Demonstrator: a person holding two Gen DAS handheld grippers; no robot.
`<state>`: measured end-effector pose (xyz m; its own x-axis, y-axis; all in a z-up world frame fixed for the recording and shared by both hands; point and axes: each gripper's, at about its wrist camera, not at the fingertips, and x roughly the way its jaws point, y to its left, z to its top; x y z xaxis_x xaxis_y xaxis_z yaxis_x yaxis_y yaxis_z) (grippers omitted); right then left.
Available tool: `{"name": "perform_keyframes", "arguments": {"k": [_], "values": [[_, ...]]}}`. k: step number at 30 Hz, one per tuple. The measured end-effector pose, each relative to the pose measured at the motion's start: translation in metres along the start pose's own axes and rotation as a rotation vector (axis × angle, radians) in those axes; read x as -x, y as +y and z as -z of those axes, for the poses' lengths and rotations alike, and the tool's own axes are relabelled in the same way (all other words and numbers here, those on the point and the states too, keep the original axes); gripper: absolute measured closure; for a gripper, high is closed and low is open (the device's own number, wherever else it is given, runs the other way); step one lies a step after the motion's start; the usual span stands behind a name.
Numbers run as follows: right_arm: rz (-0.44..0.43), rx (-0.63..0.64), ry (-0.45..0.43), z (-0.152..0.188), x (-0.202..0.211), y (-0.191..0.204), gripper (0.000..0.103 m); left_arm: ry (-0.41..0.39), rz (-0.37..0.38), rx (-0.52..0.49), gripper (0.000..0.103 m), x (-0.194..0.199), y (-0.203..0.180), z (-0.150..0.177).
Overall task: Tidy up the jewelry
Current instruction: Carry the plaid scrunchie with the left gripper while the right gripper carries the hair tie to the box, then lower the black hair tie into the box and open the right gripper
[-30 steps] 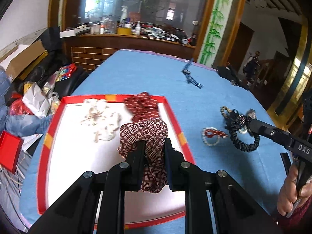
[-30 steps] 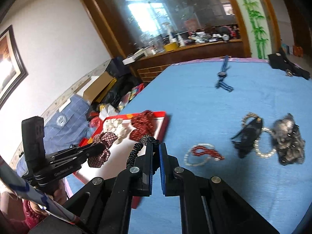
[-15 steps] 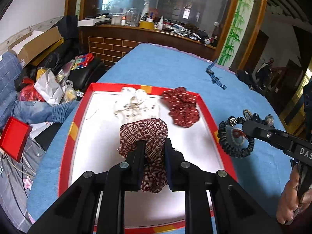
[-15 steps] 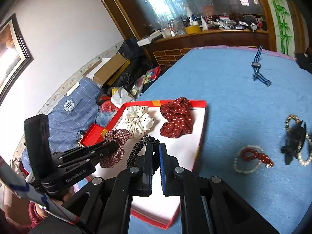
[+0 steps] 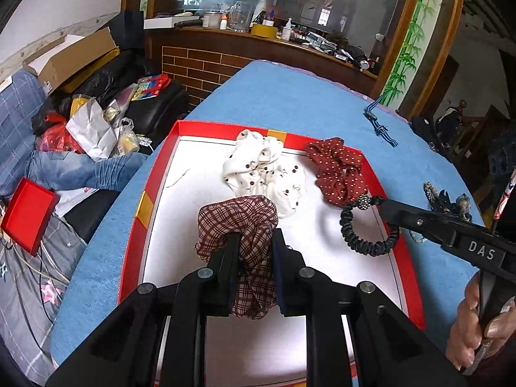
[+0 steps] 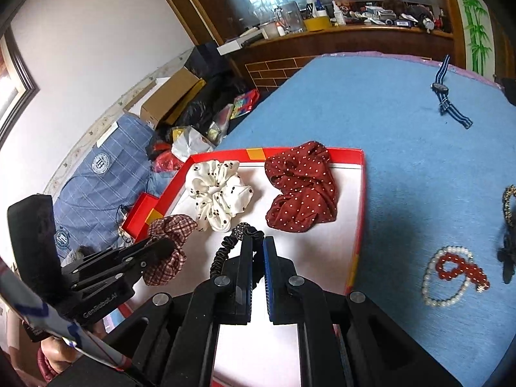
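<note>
left wrist view: both jaws, clamping plaid scrunchie (image 5: 238, 222) and black hair tie (image 5: 364, 229), now hang over the tray (image 5: 154, 174).

Cardboard box (image 5: 74, 54) lay at ten o'clock; red box (image 5: 27, 214) at nine; yellow tape roll, possibly, (image 5: 263, 29) on counter (image 5: 290, 43) at twelve.

White letters "DAS" stand on the black body of the right gripper (image 5: 383, 208) in the left wrist view. The left gripper (image 6: 161, 248) carries "GenRobot.AI" along its side.
</note>
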<state>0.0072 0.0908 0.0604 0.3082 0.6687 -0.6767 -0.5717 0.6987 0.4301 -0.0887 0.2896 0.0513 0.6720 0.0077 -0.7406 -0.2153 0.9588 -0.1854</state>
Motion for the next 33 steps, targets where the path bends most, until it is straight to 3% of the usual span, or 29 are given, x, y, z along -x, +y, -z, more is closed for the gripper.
{"name": "perform_keyframes", "arguments": {"k": [16, 33], "values": [[0.051, 0.001, 0.070, -0.013, -0.045, -0.002, 0.094, 0.023, -0.005, 0.015, 0.085, -0.012, 0.008, -0.008], [0.094, -0.011, 0.111, -0.014, -0.056, -0.006, 0.093, -0.002, -0.013, 0.020, 0.084, -0.017, 0.007, -0.009]]}}
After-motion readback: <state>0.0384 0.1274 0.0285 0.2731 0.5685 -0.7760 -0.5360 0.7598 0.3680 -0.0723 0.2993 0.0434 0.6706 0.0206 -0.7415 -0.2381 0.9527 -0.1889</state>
